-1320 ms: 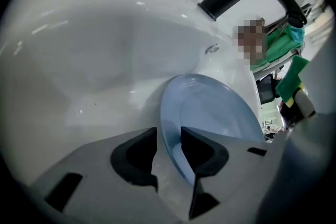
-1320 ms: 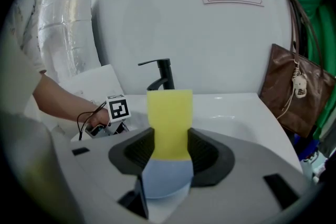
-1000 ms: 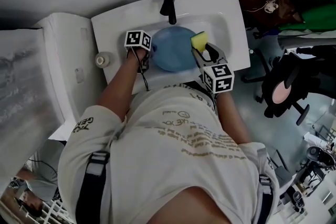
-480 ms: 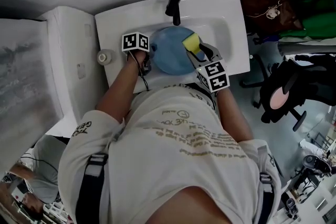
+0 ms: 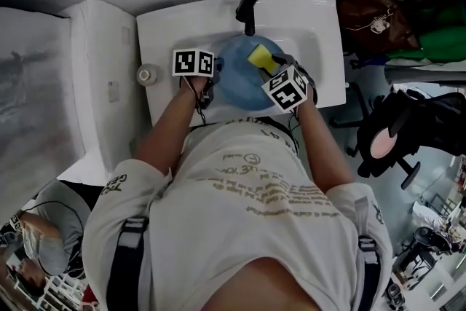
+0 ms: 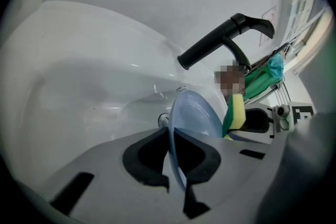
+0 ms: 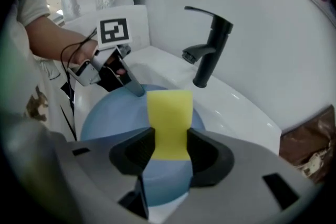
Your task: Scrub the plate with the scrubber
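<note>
Sink (image 5: 324, 40): right gripper (image 7: 169, 153) tight on scrubber (image 7: 169, 113)

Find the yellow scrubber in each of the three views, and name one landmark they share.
Head view: scrubber upper centre, over the blue plate.
Left gripper view: scrubber right of centre, beside the blue plate.
Right gripper view: scrubber dead centre, clamped by the right gripper.
Shared landmark: the black faucet.

Pale blue on the plate (image 5: 240, 84); bright yellow over a green back on the scrubber (image 6: 237, 112); glossy white across the sink (image 5: 167, 33); matt black on the tap (image 5: 249, 5); grey bodies, black pads and black-and-white square markers on left gripper (image 6: 176, 157) and right gripper (image 7: 169, 147).
</note>
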### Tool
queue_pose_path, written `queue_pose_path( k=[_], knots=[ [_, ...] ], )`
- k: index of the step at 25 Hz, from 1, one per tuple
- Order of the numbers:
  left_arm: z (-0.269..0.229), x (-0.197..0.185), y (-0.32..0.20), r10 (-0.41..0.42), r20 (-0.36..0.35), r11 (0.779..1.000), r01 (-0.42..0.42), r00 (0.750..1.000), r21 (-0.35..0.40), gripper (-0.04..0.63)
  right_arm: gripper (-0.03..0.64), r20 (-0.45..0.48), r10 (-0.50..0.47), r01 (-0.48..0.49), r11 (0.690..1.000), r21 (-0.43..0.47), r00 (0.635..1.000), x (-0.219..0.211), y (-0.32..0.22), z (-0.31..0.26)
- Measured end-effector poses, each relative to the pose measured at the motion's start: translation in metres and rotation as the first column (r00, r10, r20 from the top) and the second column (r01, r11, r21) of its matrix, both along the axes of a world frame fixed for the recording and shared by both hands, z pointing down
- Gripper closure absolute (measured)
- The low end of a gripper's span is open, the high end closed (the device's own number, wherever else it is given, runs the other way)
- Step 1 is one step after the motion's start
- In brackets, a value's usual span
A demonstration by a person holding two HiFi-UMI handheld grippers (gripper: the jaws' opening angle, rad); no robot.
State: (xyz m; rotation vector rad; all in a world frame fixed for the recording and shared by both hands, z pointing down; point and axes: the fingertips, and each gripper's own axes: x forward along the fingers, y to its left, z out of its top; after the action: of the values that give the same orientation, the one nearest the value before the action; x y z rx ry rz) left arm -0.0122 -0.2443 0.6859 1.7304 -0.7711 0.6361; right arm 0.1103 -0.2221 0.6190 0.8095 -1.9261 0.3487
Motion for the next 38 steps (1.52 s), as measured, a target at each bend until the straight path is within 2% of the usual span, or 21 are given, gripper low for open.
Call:
queue_pose_path(
  k=[5, 10, 15, 25, 32, 38],
  knots=[
    [-0.017, 0.007, -0.002, 0.011, -0.007, 0.998, -0.011, 1.000, 0.055, 0.561, 0.419, -0.156, 0.021, -0.023, 1.000, -0.011, 0.987, 0.020, -0.006, 0.014],
    [-0.028, 0.011, -0.001, 0.025, -0.034, 0.996, -0.022, 0.999, 0.085, 0.561, 0.420, -0.225, 0.086, -0.099, 0.994, -0.048, 0.971, 0.033, -0.006, 0.027],
    [-0.036, 0.015, 0.005, 0.090, -0.029, 0.989, -0.086, 0.996, 0.121, 0.561, 0.420, -0.298, 0.083, -0.100, 0.994, -0.044, 0.951, 0.040, -0.014, 0.033],
    [-0.046, 0.013, 0.003, 0.130, -0.008, 0.974, -0.126, 0.992, 0.186, 0.561, 0.420, -0.280, -0.059, 0.049, 0.998, -0.042, 0.958, -0.004, -0.032, 0.023],
    [-0.047, 0.006, 0.002, 0.104, -0.004, 0.974, -0.101, 0.995, 0.201, 0.561, 0.420, -0.295, -0.206, 0.204, 0.978, -0.036, 0.933, -0.040, -0.029, 0.020],
    [-0.050, 0.001, -0.005, 0.048, -0.023, 0.975, -0.042, 0.999, 0.218, 0.561, 0.420, -0.286, -0.281, 0.279, 0.959, -0.047, 0.916, -0.063, -0.023, 0.018]
  ],
)
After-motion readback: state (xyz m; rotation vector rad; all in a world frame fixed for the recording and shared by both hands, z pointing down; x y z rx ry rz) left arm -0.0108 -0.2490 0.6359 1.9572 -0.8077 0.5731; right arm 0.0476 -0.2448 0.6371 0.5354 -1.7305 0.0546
